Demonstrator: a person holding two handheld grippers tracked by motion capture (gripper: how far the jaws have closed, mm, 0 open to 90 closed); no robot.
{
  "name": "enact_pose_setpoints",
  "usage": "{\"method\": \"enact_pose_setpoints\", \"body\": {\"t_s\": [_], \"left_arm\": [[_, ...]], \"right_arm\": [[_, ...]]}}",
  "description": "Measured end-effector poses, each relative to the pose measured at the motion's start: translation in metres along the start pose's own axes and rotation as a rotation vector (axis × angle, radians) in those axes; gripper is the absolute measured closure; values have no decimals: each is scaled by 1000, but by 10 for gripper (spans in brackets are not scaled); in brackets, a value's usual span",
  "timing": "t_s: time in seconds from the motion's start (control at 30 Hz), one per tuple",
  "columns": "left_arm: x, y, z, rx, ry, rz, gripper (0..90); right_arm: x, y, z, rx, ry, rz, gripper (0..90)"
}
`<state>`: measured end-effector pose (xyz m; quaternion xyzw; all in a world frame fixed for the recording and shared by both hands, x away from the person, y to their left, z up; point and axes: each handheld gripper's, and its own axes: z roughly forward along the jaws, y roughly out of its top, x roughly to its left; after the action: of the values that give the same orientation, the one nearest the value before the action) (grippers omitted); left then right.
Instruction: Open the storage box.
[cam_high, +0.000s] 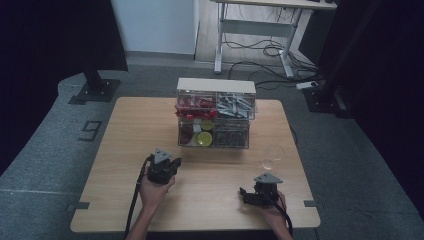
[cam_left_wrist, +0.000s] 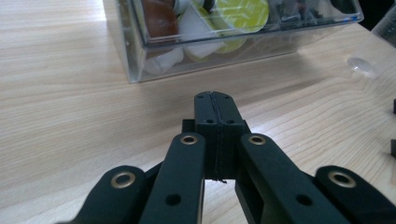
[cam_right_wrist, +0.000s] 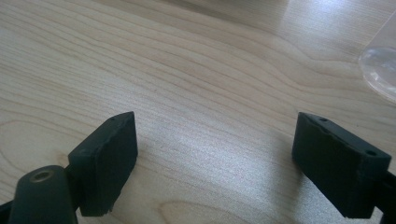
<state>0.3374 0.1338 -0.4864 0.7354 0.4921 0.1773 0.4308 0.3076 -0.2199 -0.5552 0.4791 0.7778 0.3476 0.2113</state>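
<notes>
Presently, entries as catalogued:

Counter: a pale wood counter (cam_high: 125, 165), square-topped, with the person's forearms entering from its near edge.

Organizer: a clear two-tier drawer organizer (cam_high: 216, 114) stood at the far middle of the counter, white-topped. The upper tier held red items on the left and grey ones on the right; the lower left held yellow-green, brown and white capsules (cam_left_wrist: 240, 11), and the lower right something dark.

Cup: a clear plastic cup (cam_high: 272, 155) lay on its side, right of the organizer and apart from it, just far of the right tool.

Left tool: the left tool (cam_high: 172, 164) sat near-left of centre, jaws pressed together with nothing between them, pointing toward the lower left drawer and still short of its front.

Right tool: the right tool (cam_high: 243, 194) rested low over the near right of the counter, jaws spread wide and empty; the cup's rim (cam_right_wrist: 380, 70) showed at the far right of its view.

Step in hand (judged): the left tool appeared to be approaching the capsule drawer.

Risk one: shut jaws could not take a drawer front or a capsule; pushing in like that would likely shove the light organizer farther off.

Risk two: the cup, lying on its side, could roll toward the right edge if the right tool nudged it.

Risk three: a trailing cable might snag the near edge.
</notes>
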Motion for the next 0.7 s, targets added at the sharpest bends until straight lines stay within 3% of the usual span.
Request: {"method": "enact_pose_setpoints", "body": {"t_s": [0.7], "left_arm": [[-5,12,17,6,-22,-12,900]], "right_arm": [[0,0,0,0,0,1,144]]}}
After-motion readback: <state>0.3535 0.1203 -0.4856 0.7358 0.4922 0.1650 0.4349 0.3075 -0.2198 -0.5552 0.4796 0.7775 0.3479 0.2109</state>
